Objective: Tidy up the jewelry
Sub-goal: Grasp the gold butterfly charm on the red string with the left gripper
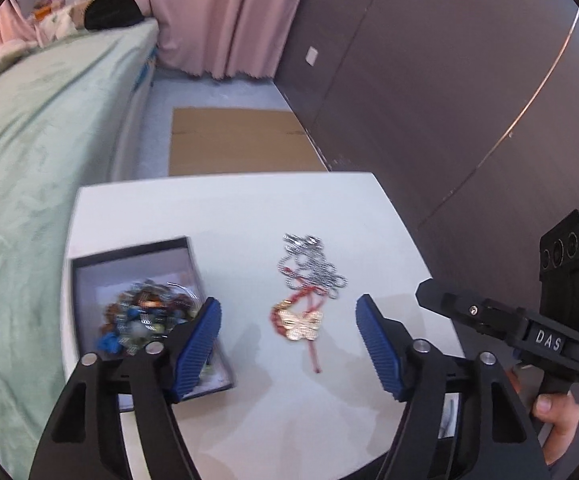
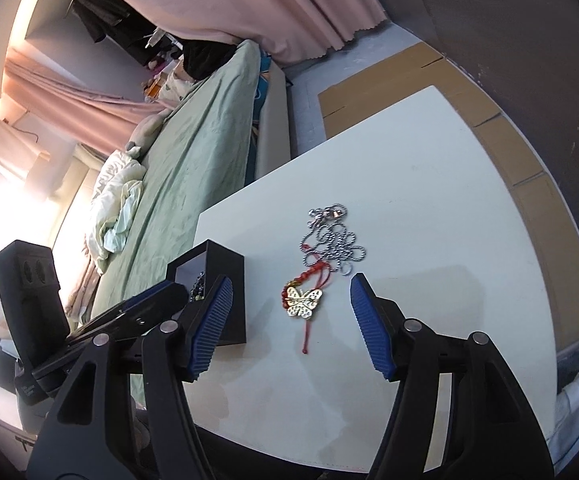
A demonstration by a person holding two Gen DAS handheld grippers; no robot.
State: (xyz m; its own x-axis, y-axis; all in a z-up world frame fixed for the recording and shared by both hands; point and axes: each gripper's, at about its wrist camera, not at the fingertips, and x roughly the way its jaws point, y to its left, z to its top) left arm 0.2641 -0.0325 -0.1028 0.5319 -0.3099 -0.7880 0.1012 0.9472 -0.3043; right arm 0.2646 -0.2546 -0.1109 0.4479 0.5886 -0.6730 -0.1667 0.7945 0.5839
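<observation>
- White table [image 1: 229, 216] fills the lower half of both views; green-covered bed [image 1: 37, 128] along its left side, pink curtain [image 1: 225, 12] at the far end, flat cardboard [image 1: 233, 140] on the floor beyond the table.
- Black box [image 1: 193, 264] sits at the table's left edge, lid off, a heap of mixed beads and jewelry [image 1: 145, 316] inside. Heap is blurred, individual pieces can't be made out.
- Left gripper [image 1: 289, 344]: jaws spread wide, nothing between them. Left finger overlaps the box's near corner in view; contact can't be told.
- Right gripper [image 2: 291, 324]: jaws spread wide too, holding nothing, above the table.
- Silver ball chain [image 2: 335, 240] lies in loose loops mid-table, right of the box.
- Red bead bracelet [image 2: 307, 276] touches the chain's near end, its cord trailing toward the camera.
- Gold butterfly pendant [image 2: 304, 301] lies on the bracelet, on the table, framed between both grippers' fingers.
</observation>
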